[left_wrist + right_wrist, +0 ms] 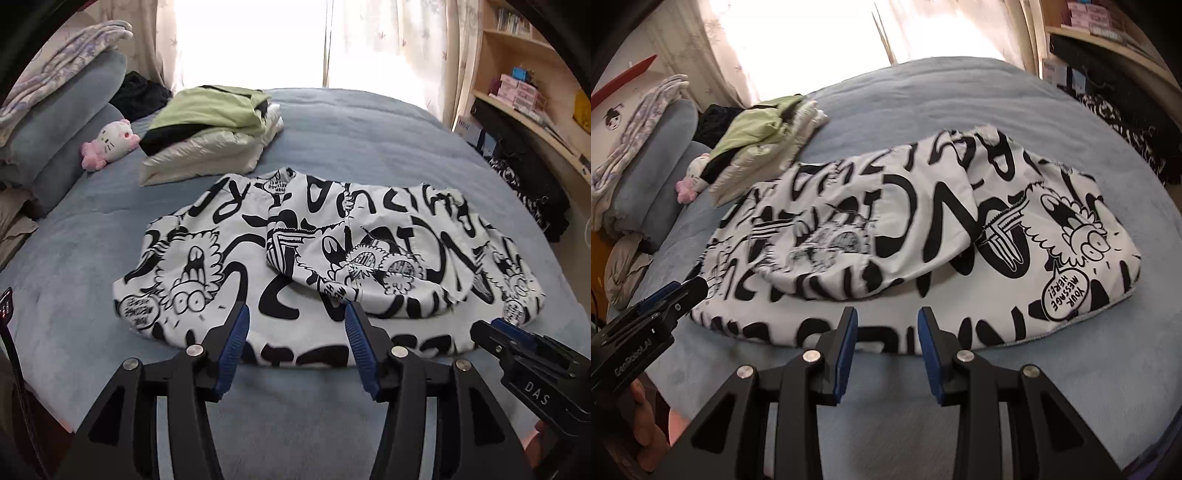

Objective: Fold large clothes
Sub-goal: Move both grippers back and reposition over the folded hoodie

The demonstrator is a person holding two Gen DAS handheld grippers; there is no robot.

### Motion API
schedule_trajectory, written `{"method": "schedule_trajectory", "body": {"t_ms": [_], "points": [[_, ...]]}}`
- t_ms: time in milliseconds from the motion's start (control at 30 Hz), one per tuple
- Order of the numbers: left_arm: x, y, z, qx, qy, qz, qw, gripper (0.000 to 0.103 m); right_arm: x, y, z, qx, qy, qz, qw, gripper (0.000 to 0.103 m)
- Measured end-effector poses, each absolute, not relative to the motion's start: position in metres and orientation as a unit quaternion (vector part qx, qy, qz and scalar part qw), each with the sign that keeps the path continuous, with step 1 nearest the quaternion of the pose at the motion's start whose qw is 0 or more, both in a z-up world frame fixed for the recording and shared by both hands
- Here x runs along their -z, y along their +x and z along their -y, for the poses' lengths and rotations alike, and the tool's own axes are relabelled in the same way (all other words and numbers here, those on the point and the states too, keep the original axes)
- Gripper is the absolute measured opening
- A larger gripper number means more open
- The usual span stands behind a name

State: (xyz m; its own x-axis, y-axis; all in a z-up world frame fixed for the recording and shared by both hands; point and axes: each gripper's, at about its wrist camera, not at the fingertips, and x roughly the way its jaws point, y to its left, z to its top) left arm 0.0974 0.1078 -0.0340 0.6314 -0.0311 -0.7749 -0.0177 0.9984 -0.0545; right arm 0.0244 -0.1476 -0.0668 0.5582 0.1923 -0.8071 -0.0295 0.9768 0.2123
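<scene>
**Garment position relative to both grippers**

I read the printed garment (295, 266) as lying flat on the blue bed (332, 129), partly folded, with one panel doubled over its middle. Its long axis runs left to right across both views. Its near hem lies just beyond both sets of fingertips.

The left gripper (295, 325) is released: its jaws stand apart with nothing between them, above the left-to-middle stretch of the near hem. The right gripper (886, 328) is also released and empty, jaws parted more narrowly, above the right stretch of the same hem. Each hand is therefore nearer its own end of the cloth.

I judge that any next fold turns on that hem lying crosswise ahead of both grippers.

Hard to determine: sleeve and collar layout under the doubled panel is hidden. A stack of folded clothes (207, 129) sits at the far left, apart from the garment.
</scene>
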Motion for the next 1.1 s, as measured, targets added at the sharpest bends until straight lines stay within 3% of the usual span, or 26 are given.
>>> {"method": "schedule_trajectory", "body": {"t_ms": [567, 1100], "points": [[0.023, 0.042, -0.146, 0.014, -0.068, -0.412, 0.909, 0.057, 0.021, -0.031, 0.115, -0.094, 0.061, -0.401, 0.909, 0.034], [0.071, 0.063, -0.185, 0.000, -0.154, -0.451, 0.879, 0.058, 0.029, -0.013, 0.090, -0.115, 0.048, -0.390, 0.912, 0.034]]}}
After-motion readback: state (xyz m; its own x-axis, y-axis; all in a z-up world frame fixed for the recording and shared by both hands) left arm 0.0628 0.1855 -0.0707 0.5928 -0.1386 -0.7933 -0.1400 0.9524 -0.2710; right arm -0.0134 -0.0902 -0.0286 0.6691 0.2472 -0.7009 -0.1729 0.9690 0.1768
